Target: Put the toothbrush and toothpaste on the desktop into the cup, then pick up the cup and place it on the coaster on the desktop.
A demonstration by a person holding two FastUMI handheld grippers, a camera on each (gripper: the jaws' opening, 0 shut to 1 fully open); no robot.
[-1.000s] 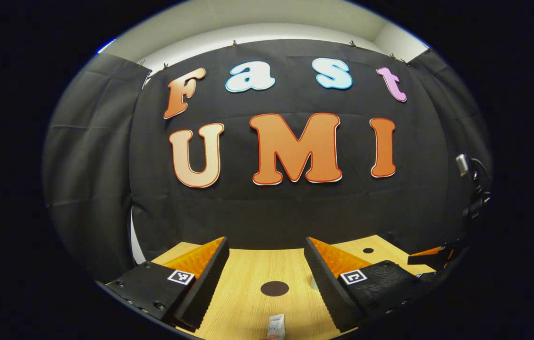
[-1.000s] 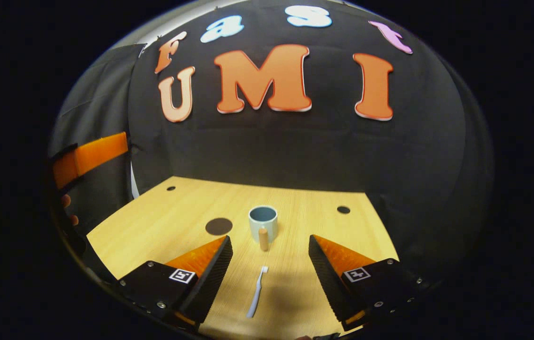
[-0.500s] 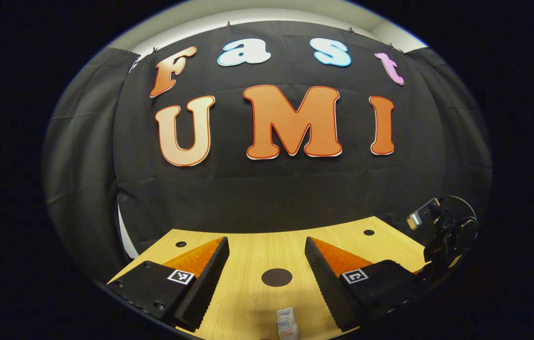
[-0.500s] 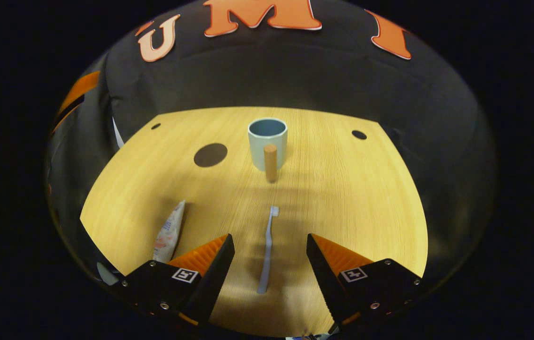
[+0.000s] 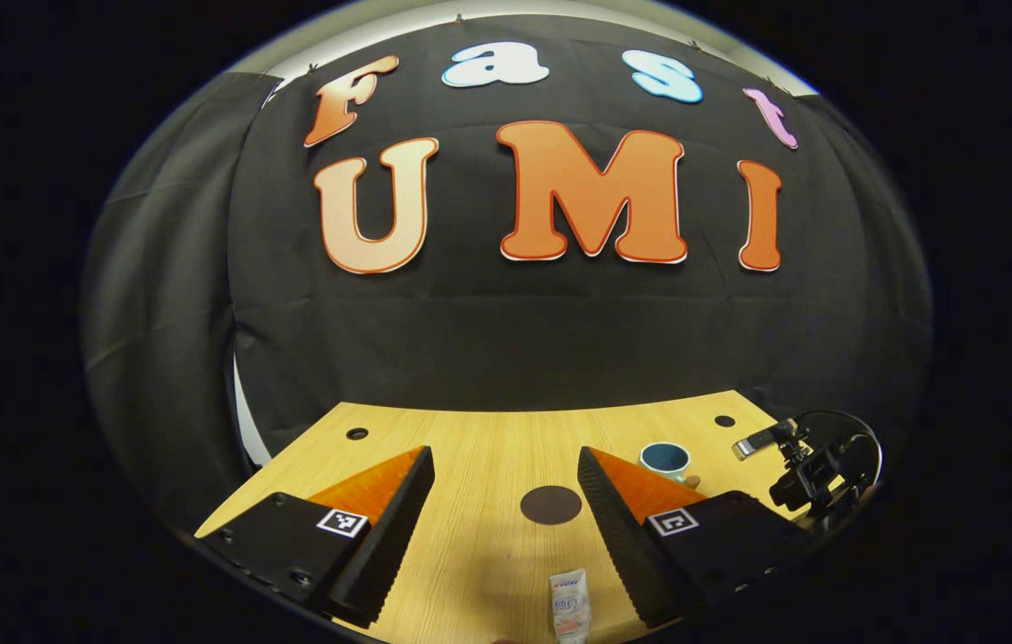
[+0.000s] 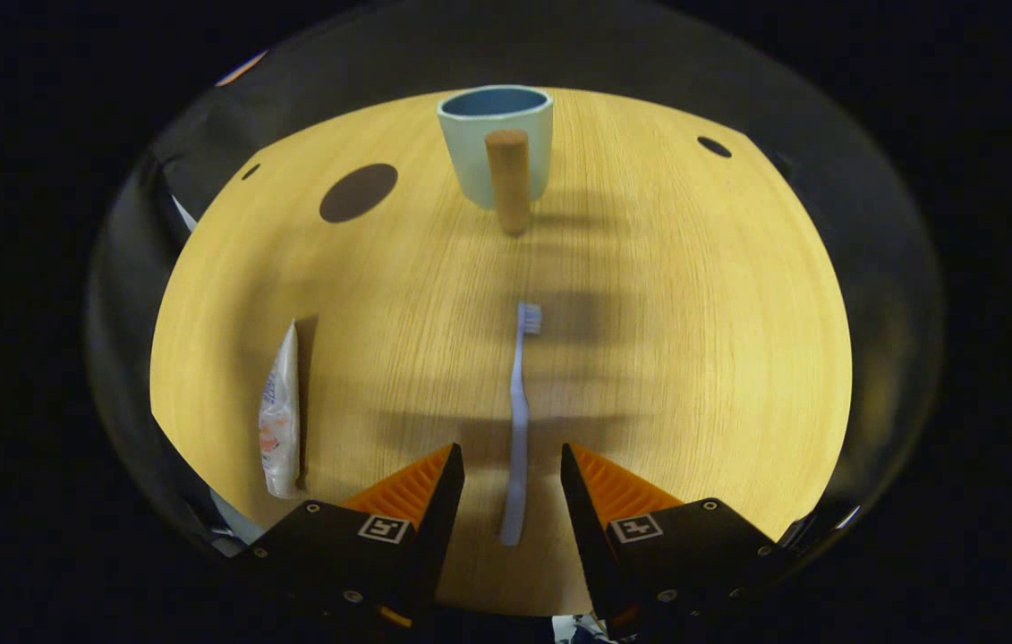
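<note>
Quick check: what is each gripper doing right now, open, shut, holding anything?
Left gripper: open, holding nothing, above the toothpaste tube.
Right gripper: open, fingers on either side of the toothbrush handle, not gripping it.

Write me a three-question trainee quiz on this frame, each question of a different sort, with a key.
1. True or false: the toothbrush already stands in the cup.
2. What lies between the right gripper fingers? A) toothpaste B) toothbrush handle C) coaster
3. Fill in: in the left gripper view, the toothpaste lies ahead of the open left gripper, short of the dark round ____.

Key: 1 false; 2 B; 3 coaster.
</note>
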